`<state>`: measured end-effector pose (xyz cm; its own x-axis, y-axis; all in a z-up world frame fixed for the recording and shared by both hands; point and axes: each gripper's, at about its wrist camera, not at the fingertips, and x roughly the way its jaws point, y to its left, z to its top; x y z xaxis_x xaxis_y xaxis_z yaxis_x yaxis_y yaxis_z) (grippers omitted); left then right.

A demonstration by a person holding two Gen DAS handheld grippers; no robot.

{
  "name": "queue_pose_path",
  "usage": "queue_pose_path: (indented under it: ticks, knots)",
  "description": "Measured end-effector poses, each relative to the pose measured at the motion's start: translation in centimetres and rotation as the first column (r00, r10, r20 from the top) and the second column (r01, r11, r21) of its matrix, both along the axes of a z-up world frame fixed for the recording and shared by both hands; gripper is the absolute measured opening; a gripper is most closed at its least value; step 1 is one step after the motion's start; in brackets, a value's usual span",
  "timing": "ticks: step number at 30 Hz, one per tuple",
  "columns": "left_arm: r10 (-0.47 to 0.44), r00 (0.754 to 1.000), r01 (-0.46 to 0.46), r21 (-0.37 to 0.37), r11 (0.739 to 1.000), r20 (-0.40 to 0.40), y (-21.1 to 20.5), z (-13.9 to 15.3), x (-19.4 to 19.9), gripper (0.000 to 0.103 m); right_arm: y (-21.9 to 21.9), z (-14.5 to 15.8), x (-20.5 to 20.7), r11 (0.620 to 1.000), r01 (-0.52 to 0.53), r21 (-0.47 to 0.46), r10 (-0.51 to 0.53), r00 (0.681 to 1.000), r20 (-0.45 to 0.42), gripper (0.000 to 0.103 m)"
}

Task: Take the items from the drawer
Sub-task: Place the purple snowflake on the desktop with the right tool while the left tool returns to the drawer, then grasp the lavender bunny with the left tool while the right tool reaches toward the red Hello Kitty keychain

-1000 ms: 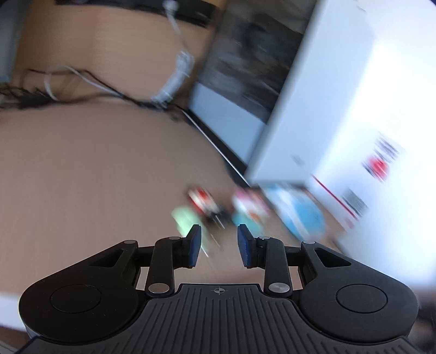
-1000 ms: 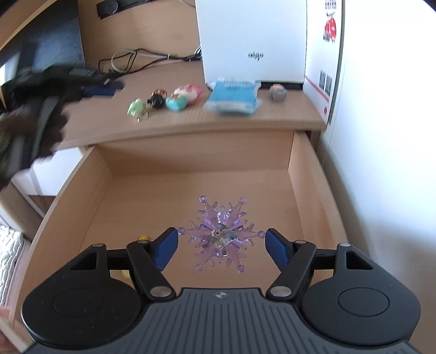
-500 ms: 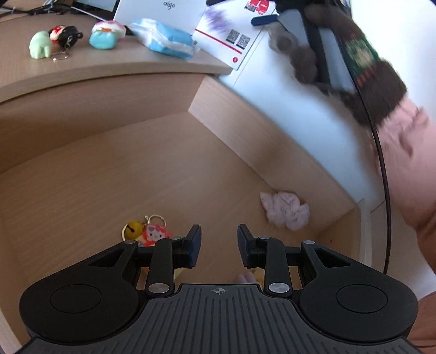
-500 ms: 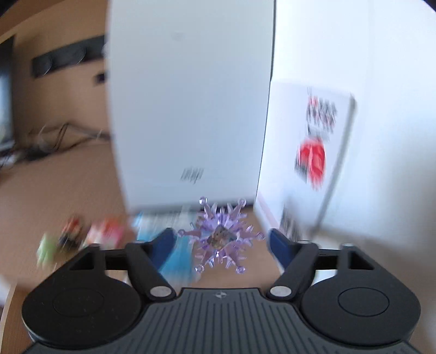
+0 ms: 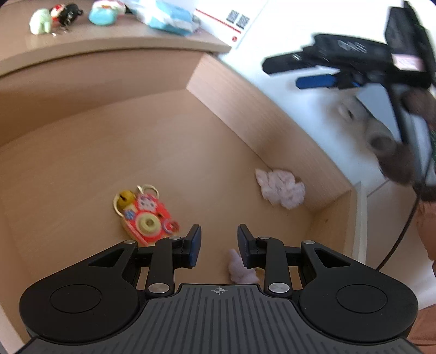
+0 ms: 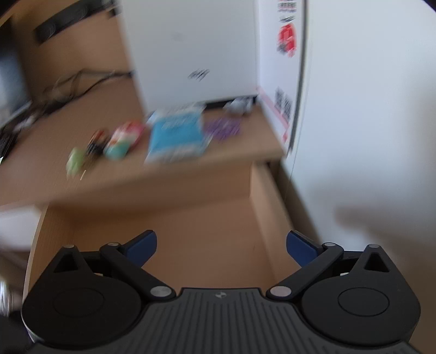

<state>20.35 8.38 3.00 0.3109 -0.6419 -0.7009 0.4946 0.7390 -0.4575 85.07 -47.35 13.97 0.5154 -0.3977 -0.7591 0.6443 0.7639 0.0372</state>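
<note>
Drawer (image 5: 272, 130) under both empty, parted grippers: left (image 5: 219, 242); right (image 6: 221, 246)

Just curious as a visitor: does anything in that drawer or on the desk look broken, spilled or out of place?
Nothing stands out. The drawer is open, holding a red keychain and two pale pink cloth bits; small toys sit on the desktop. The right view is blurred.

My right view is smeared: the toys (image 6: 114, 147), blue pack (image 6: 177, 133) and purple thing (image 6: 222, 129) on the desk (image 6: 245, 155) are only colour streaks. In my left view, the pale lump (image 5: 239, 268) sits half behind a finger, and the right gripper (image 5: 327, 70) is blurred.
</note>
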Motion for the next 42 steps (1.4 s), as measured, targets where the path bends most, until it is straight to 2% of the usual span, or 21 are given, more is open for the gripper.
queue_pose_path:
  ticks: [6, 8, 10, 21, 27, 31, 34, 37, 42]
  knots:
    - [-0.031, 0.989, 0.034, 0.012, 0.999, -0.146, -1.8, -0.2, 0.1, 0.032, 3.3, -2.2, -2.2, 0.997, -0.053, 0.056, 0.056, 0.997, -0.052, 0.103]
    - [-0.047, 0.988, 0.050, 0.017, 0.999, -0.144, -2.7, 0.0, 0.0, 0.032, 3.8, -2.7, -2.9, 0.998, -0.052, 0.041, 0.055, 0.996, -0.076, 0.103]
    - [-0.076, 0.990, 0.083, 0.058, 0.995, -0.116, -3.7, 0.4, -0.2, 0.032, 4.1, -3.1, -3.3, 0.998, -0.049, 0.028, 0.051, 0.995, -0.087, 0.103]
    - [-0.079, 0.972, 0.120, 0.179, 0.976, -0.221, -6.7, -2.0, 0.3, 0.032, 4.1, -4.7, -5.1, 0.994, -0.053, 0.095, 0.060, 0.995, -0.077, 0.103]
    - [-0.075, 0.972, 0.117, 0.183, 0.976, -0.224, -6.9, -2.7, 0.8, 0.031, 4.3, -5.6, -5.4, 0.992, -0.049, 0.115, 0.060, 0.994, -0.093, 0.103]
    - [-0.088, 0.985, 0.118, 0.206, 0.971, -0.149, -5.6, -1.3, -0.1, 0.031, 4.9, -6.9, -5.2, 0.984, -0.067, 0.165, 0.090, 0.987, -0.136, 0.103]
    - [-0.083, 0.988, 0.108, 0.195, 0.975, -0.130, -3.7, -0.3, -0.8, 0.031, 5.7, -7.8, -4.9, 0.978, -0.078, 0.192, 0.112, 0.978, -0.173, 0.103]
    - [-0.038, 0.992, 0.059, 0.181, 0.982, -0.117, -1.3, 0.6, -1.1, 0.031, 6.4, -8.5, -4.2, 0.969, -0.086, 0.233, 0.135, 0.970, -0.204, 0.103]
    - [0.093, 0.992, -0.078, 0.161, 0.984, -0.090, 2.9, 2.3, -0.3, 0.031, 8.6, -9.2, -1.5, 0.957, -0.140, 0.253, 0.204, 0.948, -0.246, 0.103]
